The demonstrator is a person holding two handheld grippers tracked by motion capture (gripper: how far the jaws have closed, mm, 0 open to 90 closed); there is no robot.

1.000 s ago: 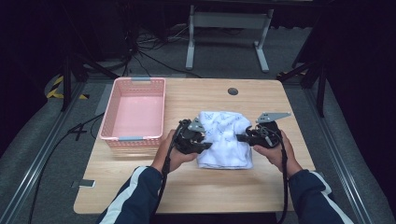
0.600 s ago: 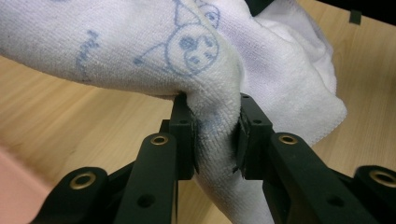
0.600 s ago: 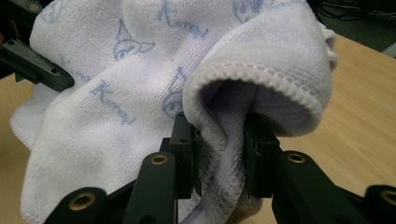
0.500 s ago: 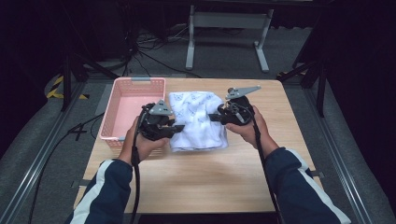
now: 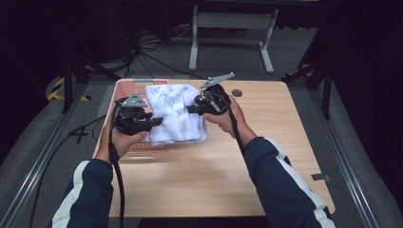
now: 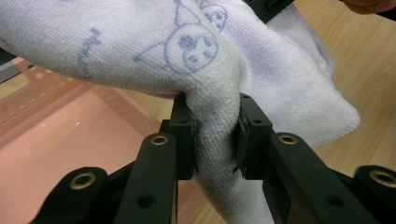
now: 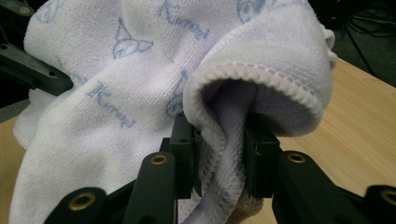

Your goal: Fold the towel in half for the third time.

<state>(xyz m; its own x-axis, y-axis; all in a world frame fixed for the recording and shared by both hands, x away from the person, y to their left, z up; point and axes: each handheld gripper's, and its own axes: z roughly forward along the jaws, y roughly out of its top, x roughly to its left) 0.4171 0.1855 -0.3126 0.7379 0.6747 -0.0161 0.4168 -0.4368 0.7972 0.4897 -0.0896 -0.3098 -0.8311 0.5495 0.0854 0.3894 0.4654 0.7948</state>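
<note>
A white terry towel (image 5: 173, 114), folded into a thick bundle and printed with pale blue cartoon faces and cursive lettering, hangs lifted between two sets of fingers. The left gripper's fingers (image 6: 184, 135) pinch a bunched fold at its left edge; the cloth swells out above the pads and a loose flap droops past them to the right. The right gripper's fingers (image 7: 259, 154) pinch its stitched hem, which curls over the pads in a rounded loop. Between the two grips the towel sags slightly, its near edge lowest and its far end over the pink basket (image 5: 121, 90).
</note>
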